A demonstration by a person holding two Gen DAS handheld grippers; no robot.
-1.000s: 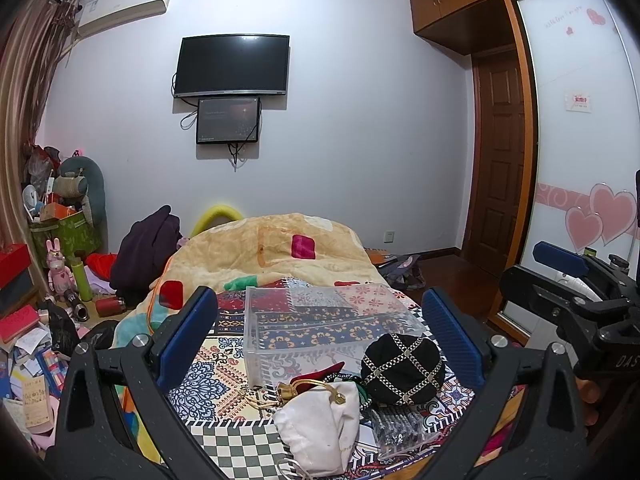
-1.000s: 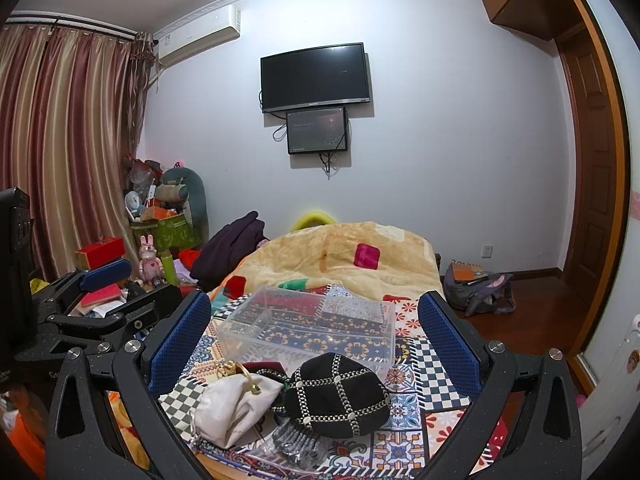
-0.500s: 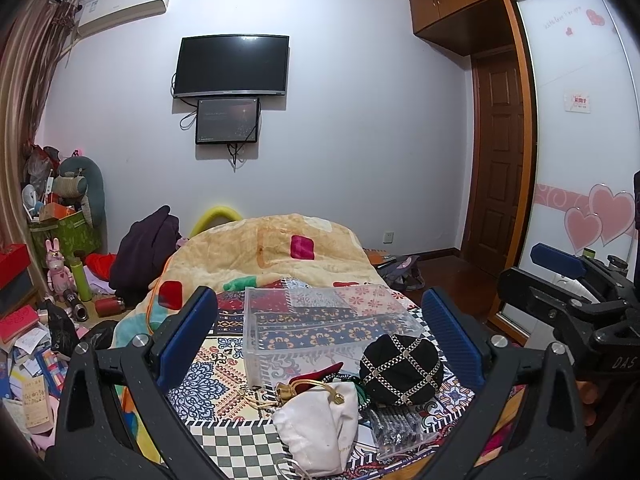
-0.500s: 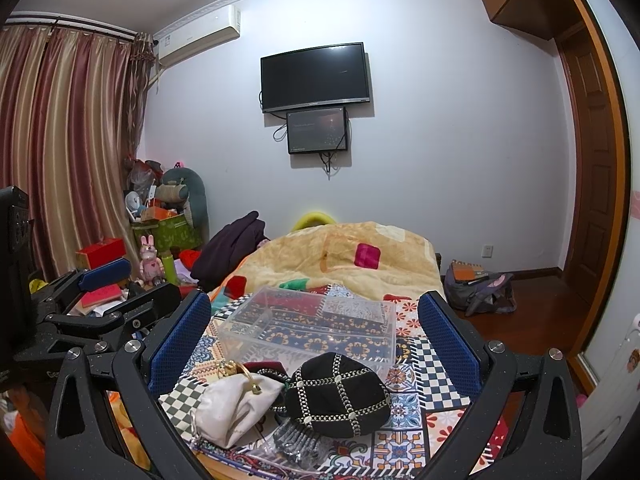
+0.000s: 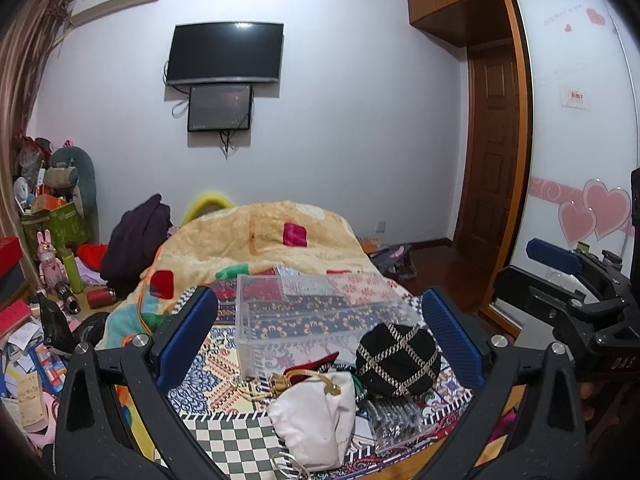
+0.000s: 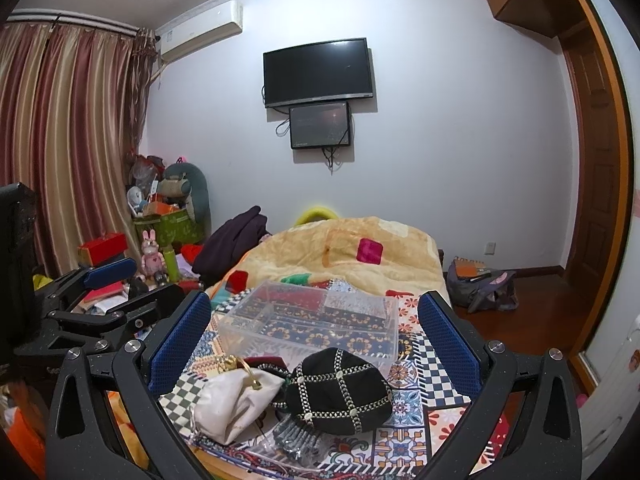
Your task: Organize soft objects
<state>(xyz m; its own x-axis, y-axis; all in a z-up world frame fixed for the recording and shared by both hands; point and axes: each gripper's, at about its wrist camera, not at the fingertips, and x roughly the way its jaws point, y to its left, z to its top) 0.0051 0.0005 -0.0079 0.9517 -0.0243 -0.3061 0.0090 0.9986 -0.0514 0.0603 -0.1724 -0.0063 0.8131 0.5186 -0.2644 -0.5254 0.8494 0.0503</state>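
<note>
Here, read from left to right across the foot of the bed [image 6: 404, 240], the soft objects lie in a tight cluster on a patterned cloth [image 6: 416, 412]. Leftmost is the white pouch [image 5: 316, 416], slumped, its gold clasp uppermost and its long axis running roughly toward and away from the cameras. Just beside it, touching on its right, sits the black cap [image 5: 396, 360], domed and criss-crossed with pale braid. A dark red item shows between and behind them, too hidden to name. Behind the cluster stands the clear plastic box [image 5: 316, 312], open-topped and apparently empty, the likely receptacle.

The left gripper [image 5: 316, 340] hangs with its jaws wide apart, gripping nothing; the pouch lies ahead and low, near its centre line. The right gripper [image 6: 316, 344] likewise has its jaws fully parted and bare; the cap [image 6: 340, 392] lies ahead and below, close to its midline, with the pouch [image 6: 236, 404] left of centre.

The governing relation: each gripper faces one object, and each would need to descend forward. No grasp is yet begun.
</note>
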